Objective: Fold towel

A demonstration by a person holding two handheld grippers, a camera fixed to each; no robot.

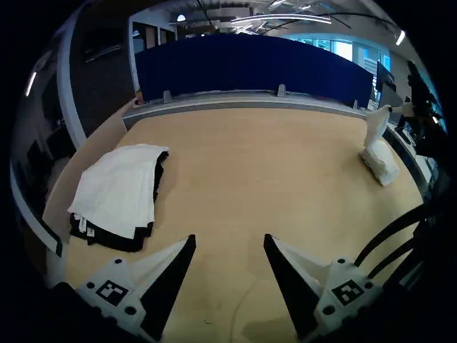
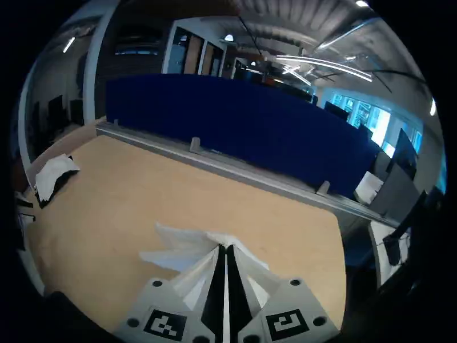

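- Two fingers of the right gripper (image 2: pixel 224 251) are pressed together on a thin edge of the white towel (image 2: pixel 177 251). This is probably so that a corner can be drawn up and the cloth shaken out flat.
- From the left gripper view, that towel stands as a tall crumpled column toward the table's right side, its top pulled upward and its bottom heaped on the wooden table (image 1: pixel 257 160). I judge it not yet folded.
- The left gripper (image 1: pixel 228 240) hangs low over bare tabletop with its jaws spread and nothing between them, well apart from the towel. It seems kept free to take a second corner.
- The stack of folded towels (image 1: pixel 120 188), white over black, lies near the table's left edge, likely finished pieces set out of the way.
- The blue partition (image 1: pixel 251 66) runs along the table's back edge.
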